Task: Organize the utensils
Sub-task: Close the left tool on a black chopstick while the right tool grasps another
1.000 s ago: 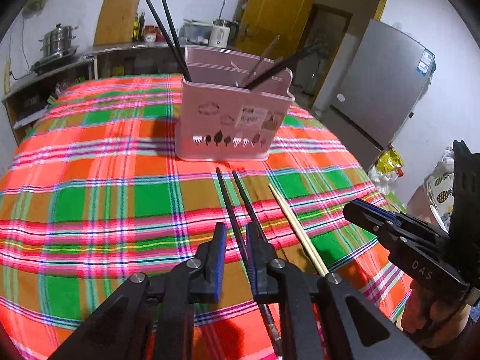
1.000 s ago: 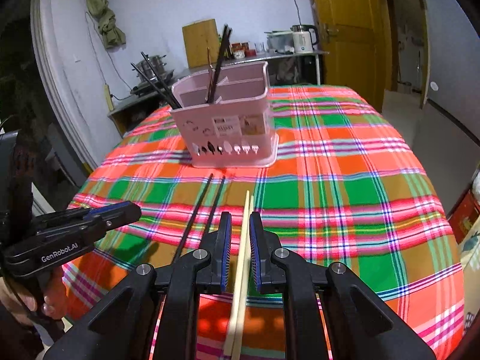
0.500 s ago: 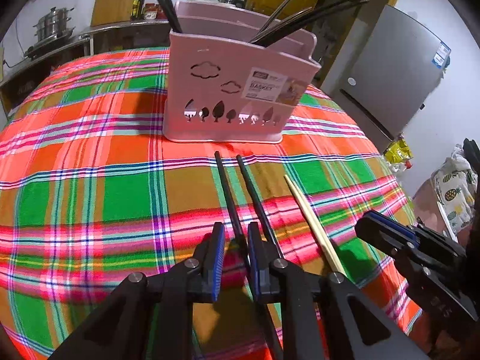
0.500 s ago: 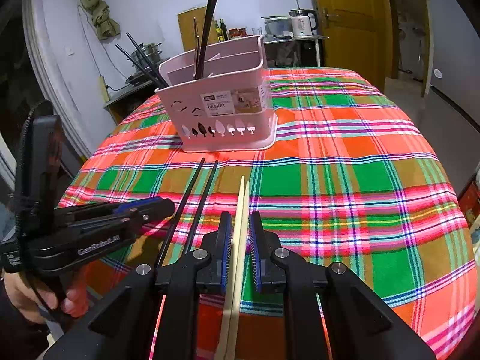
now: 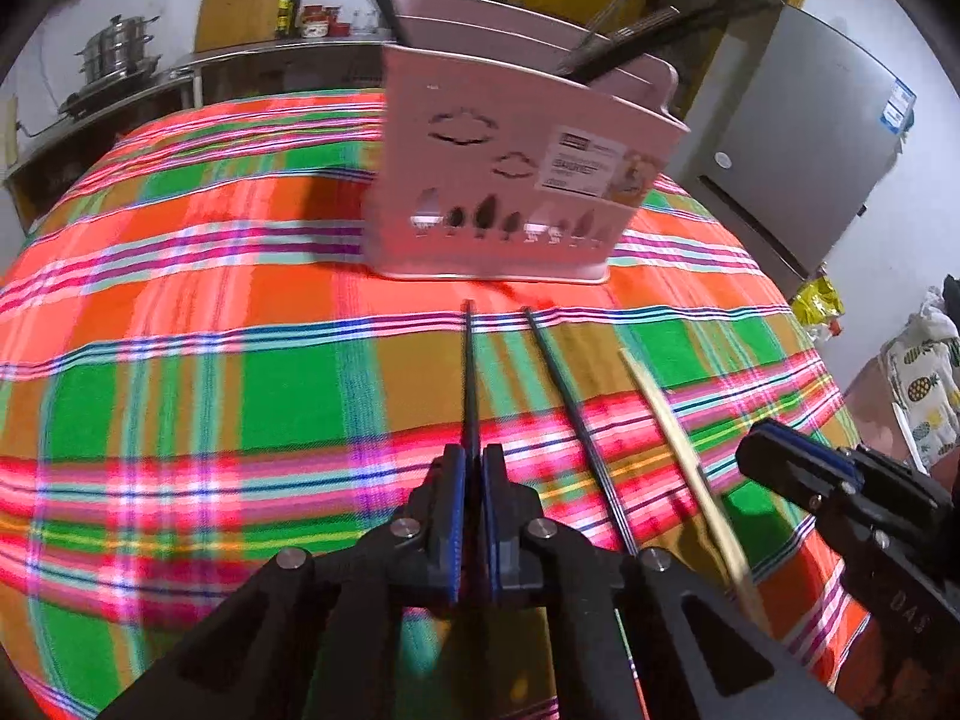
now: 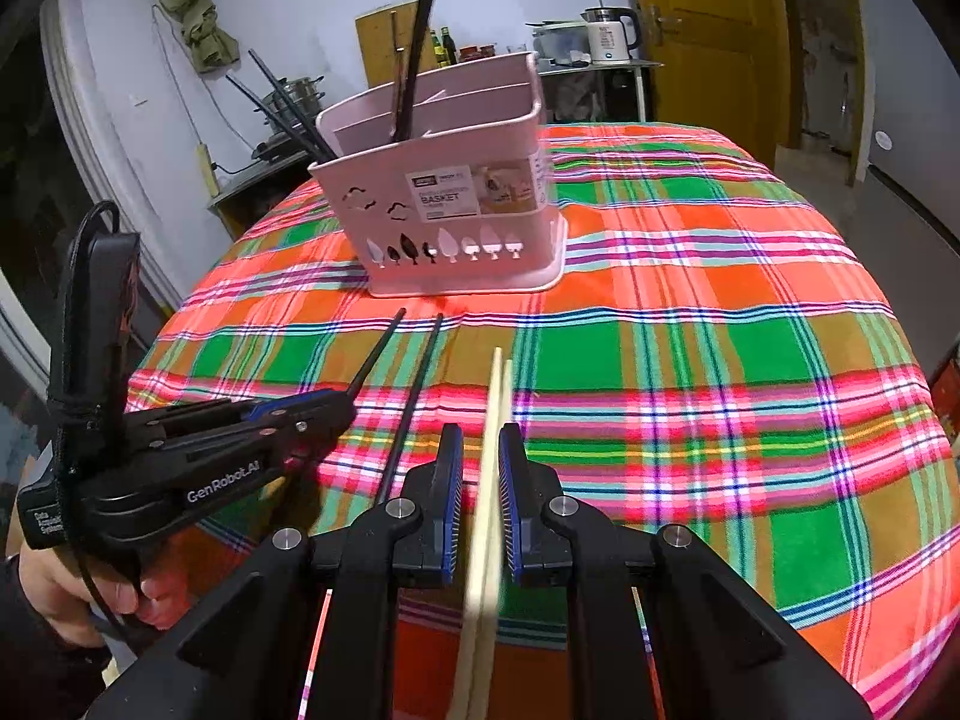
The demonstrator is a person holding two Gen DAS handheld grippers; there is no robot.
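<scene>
A pink utensil basket (image 5: 510,180) (image 6: 450,204) stands on the plaid tablecloth (image 5: 240,372) with several dark chopsticks sticking out of it. In front of it lie two black chopsticks and a pale wooden pair (image 6: 493,408) (image 5: 672,420). My left gripper (image 5: 474,450) (image 6: 345,405) is shut on the left black chopstick (image 5: 470,372) (image 6: 378,348), low over the cloth. The other black chopstick (image 5: 570,408) (image 6: 420,372) lies loose beside it. My right gripper (image 6: 480,429) (image 5: 762,450) stands narrowly open astride the wooden pair, with a gap at the left pad.
The table's near edge drops off just below both grippers. A person's hand (image 6: 54,588) holds the left gripper. A grey fridge (image 5: 810,168) stands to the right, with a counter and steel pot (image 5: 114,60) behind and a yellow door (image 6: 708,30) beyond.
My left jaws have closed onto the left black chopstick. The left gripper has come lower and nearer the basket, and the right a little too. The right jaws keep the same gap.
</scene>
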